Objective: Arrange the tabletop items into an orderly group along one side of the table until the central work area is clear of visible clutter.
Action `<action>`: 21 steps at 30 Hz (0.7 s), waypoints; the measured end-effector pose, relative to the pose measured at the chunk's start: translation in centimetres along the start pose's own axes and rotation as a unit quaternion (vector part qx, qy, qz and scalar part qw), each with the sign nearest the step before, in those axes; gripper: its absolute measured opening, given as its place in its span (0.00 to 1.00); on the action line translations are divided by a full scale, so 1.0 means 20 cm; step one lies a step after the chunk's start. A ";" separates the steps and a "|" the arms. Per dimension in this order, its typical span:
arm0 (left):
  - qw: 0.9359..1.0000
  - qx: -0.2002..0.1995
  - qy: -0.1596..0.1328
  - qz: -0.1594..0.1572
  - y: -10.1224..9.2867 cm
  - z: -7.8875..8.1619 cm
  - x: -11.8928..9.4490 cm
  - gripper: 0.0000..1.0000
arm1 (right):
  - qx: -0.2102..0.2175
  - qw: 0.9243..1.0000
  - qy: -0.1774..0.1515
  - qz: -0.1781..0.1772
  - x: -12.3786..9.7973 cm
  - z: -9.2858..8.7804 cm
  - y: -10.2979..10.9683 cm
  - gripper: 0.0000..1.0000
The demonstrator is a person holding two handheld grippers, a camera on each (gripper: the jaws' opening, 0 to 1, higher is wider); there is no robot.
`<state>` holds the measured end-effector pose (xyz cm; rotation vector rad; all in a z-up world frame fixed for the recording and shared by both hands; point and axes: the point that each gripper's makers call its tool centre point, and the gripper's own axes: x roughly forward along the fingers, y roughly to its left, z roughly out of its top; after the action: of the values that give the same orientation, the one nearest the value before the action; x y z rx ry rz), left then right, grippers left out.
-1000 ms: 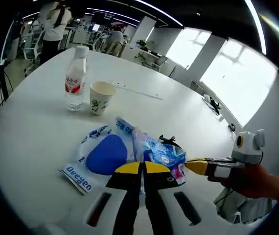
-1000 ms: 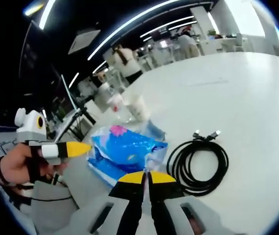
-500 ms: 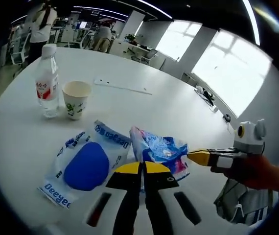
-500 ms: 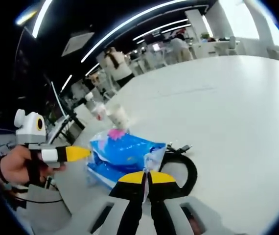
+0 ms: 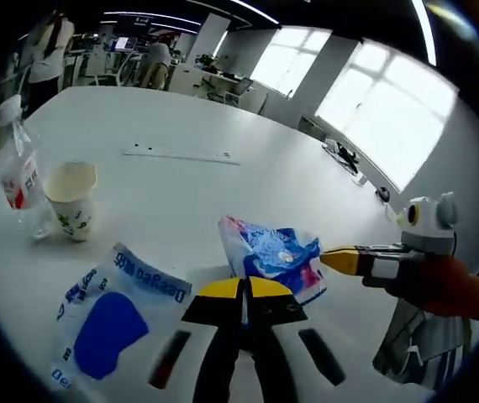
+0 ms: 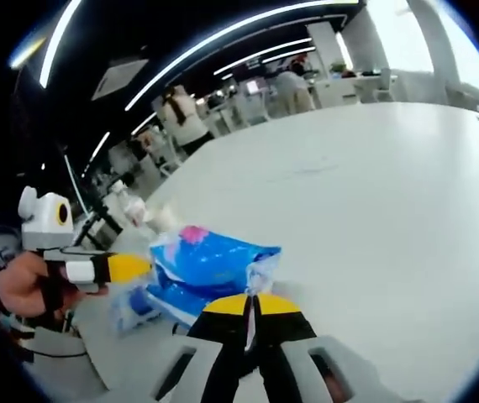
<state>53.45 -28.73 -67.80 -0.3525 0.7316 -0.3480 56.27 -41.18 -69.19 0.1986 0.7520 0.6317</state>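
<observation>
A wide white bench [image 5: 248, 168] fills an open office. The left gripper [image 5: 244, 290] has its jaws pressed together, and so has the right gripper [image 6: 252, 304], which pinches the corner of a blue snack bag [image 6: 210, 256]. A blue-and-white packet [image 5: 109, 323], paper cup [image 5: 70, 197] and water bottle [image 5: 19, 172] sit along the bench's edge.

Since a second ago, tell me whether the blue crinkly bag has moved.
Yes. The blue bag has come off the white-and-blue packet it overlapped, moving away from the paper cup.
</observation>
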 end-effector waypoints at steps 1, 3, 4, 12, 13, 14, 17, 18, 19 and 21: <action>1.000 0.000 0.000 0.000 0.00 0.01 0.02 0.00 | 0.001 1.000 0.000 -0.002 0.01 0.02 -0.03 0.00; 1.000 -0.006 -0.001 0.001 0.01 0.03 0.08 0.00 | 0.001 1.000 0.000 -0.006 0.03 0.04 -0.07 0.00; 1.000 -0.008 -0.002 0.001 0.01 0.04 0.10 0.00 | 0.001 1.000 0.000 -0.007 0.04 0.04 -0.08 0.00; 0.999 -0.036 -0.010 0.004 0.01 0.12 0.28 0.00 | 0.004 1.000 -0.003 -0.019 0.13 0.15 -0.24 0.00; 0.999 -0.040 -0.011 0.006 0.02 0.12 0.29 0.00 | 0.007 1.000 -0.003 -0.019 0.14 0.16 -0.25 0.00; 0.999 -0.047 -0.012 0.007 0.02 0.13 0.31 0.00 | 0.008 1.000 -0.004 -0.019 0.15 0.17 -0.26 0.00; 0.998 -0.061 -0.016 0.011 0.04 0.15 0.38 0.00 | 0.007 1.000 -0.001 -0.023 0.18 0.18 -0.29 0.00; 0.998 -0.066 -0.016 0.011 0.03 0.16 0.40 0.00 | 0.008 1.000 0.000 -0.023 0.19 0.18 -0.29 0.00; 0.998 -0.068 -0.016 0.009 0.03 0.16 0.42 0.00 | 0.009 1.000 0.002 -0.026 0.21 0.19 -0.31 0.00; 0.998 -0.066 -0.014 0.010 0.03 0.16 0.46 0.00 | 0.010 1.000 0.004 -0.030 0.22 0.19 -0.34 0.00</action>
<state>62.10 -31.55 -71.11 -0.4743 0.7322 -0.2747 64.57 -43.77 -71.57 0.1919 0.7686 0.5689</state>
